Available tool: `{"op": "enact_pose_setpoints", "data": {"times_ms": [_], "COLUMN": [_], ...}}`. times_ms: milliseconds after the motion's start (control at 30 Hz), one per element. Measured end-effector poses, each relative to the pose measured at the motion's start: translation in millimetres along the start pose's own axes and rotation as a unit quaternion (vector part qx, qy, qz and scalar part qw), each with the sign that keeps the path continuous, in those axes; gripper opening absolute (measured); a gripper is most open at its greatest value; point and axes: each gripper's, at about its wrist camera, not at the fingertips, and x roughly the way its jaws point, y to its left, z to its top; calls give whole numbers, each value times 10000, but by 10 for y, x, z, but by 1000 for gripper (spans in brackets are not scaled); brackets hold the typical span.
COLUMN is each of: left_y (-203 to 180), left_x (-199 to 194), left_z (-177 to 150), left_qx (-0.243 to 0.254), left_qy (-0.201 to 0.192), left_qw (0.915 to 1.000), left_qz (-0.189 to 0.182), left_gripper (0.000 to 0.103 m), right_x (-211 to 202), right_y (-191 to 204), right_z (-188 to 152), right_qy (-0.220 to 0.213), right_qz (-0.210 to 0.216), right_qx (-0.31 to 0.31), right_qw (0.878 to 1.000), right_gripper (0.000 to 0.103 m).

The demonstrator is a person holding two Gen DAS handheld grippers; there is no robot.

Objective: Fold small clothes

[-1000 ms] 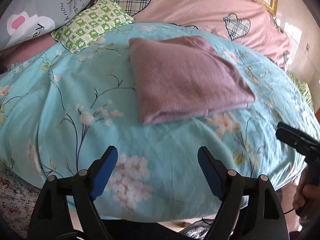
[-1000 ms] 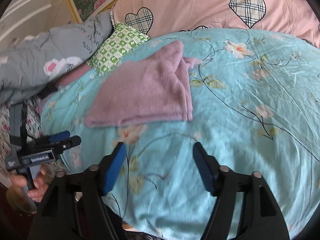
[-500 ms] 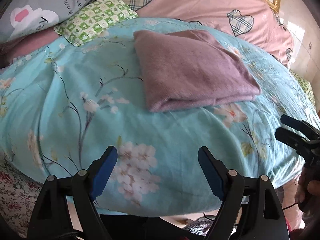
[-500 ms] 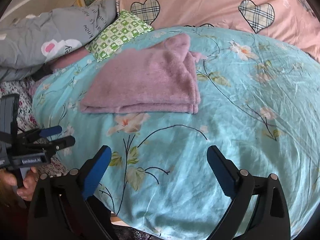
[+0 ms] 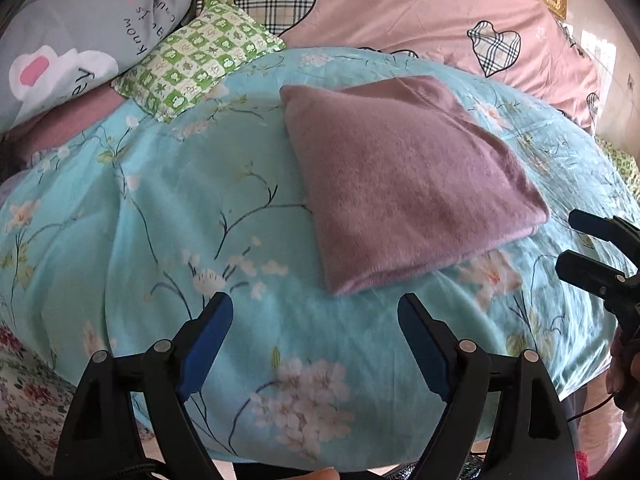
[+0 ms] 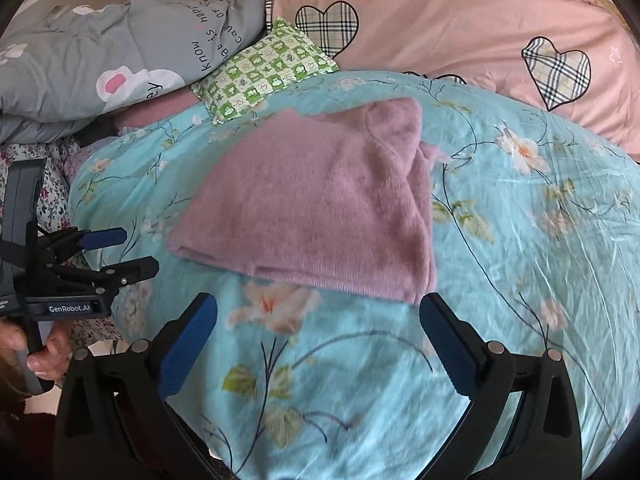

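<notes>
The bed is covered by my largest item on view, a turquoise floral quilt (image 5: 168,216) (image 6: 520,280), which fills most of both wrist views. Behind it lies a pink duvet (image 5: 400,12) (image 6: 460,20) printed with plaid hearts, running across the head of the bed. A grey pillow (image 5: 72,28) (image 6: 120,52) with lettering sits at the far left corner, and a green checked cushion (image 5: 200,52) (image 6: 264,68) leans against it, its lower corner touching the quilt.

The sweater (image 5: 400,176) (image 6: 312,208), mauve and knitted, lies folded flat on the quilt, roughly in the middle of the bed. In the left view it shows as a neat rectangle with a doubled edge facing me. In the right view a folded sleeve or flap lies along its right side, and a small bit of fabric pokes out beyond that edge.

My left tongs (image 5: 316,320) (image 6: 116,252) stand open, both blue pads apart and holding nothing, above the quilt just short of the sweater's near corner. My right tongs (image 6: 316,320) (image 5: 580,240) are likewise spread wide and empty; the right pad sits just beside the sweater's near right corner, whether touching I cannot tell.
</notes>
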Motion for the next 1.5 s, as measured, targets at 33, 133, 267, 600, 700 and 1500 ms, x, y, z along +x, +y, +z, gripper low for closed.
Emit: {"op": "enact_pose_setpoints", "data": {"times_ms": [33, 133, 267, 600, 700, 1500], "left_y": [-17, -60, -75, -125, -130, -203], "left_x": [5, 30, 72, 68, 72, 92], "left_z": [18, 82, 147, 295, 322, 419], "left_qx": [25, 108, 124, 206, 221, 215], "left_qy": [16, 63, 133, 38, 14, 17], "left_qw": [10000, 9997, 9992, 9985, 9981, 9981], "left_qz": [59, 208, 348, 510, 575, 569], "left_gripper": [85, 86, 87, 87, 88, 88], "right_x": [14, 47, 74, 145, 149, 223], "right_y": [4, 15, 1, -52, -40, -115], "right_z": [21, 92, 163, 349, 400, 560], "right_qy": [13, 27, 37, 97, 76, 101], "right_qz": [1, -30, 53, 126, 134, 335], "right_qx": [-7, -112, -145, -189, -243, -191], "right_qw": [10000, 9999, 9999, 9997, 9996, 9992], "right_gripper": [101, 101, 101, 102, 102, 102]}}
